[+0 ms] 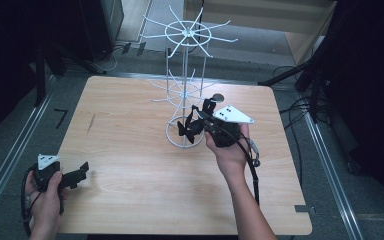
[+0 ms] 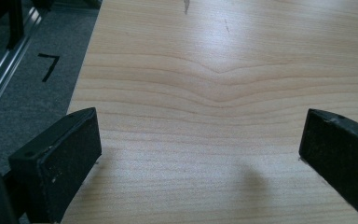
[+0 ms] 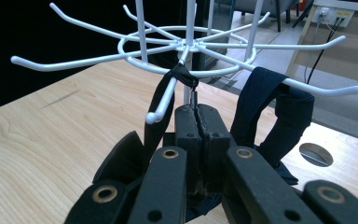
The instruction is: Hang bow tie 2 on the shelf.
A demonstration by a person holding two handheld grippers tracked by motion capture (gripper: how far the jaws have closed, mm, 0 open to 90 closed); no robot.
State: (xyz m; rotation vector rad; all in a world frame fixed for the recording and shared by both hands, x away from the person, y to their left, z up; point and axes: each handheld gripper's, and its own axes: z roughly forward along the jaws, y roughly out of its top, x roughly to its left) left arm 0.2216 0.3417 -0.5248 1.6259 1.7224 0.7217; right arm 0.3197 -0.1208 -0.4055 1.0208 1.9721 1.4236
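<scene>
Black cloth straps (image 3: 270, 112) are the work here, being hung on the white wire rack (image 1: 186, 35) that stands toward the far middle of the wooden table (image 1: 130, 165). Part of this looks done: in the right gripper view one broad loop is draped over a rack arm at the right, and a thinner band (image 3: 157, 112) hangs from a hooked arm (image 3: 161, 105) nearer the middle. What seems left is seating the small dark tab (image 3: 182, 74) that sits at the lower ring, then letting go.

The right gripper (image 1: 200, 120) is at the rack's lower tier, its jaws pressed together on a thin piece just below that tab (too small to tell whether it is a cord end or a clip). The left gripper (image 1: 77, 175) rests low at the near left corner of the table, well apart from the rack, jaws wide with nothing but bare wood between them.

Around the spot, the rack's many arms crowd in and could snag the cloth. A round hole (image 3: 316, 154) in the tabletop lies just beyond the straps. A black mark (image 2: 49, 65) sits on the grey floor off the table's left edge.
</scene>
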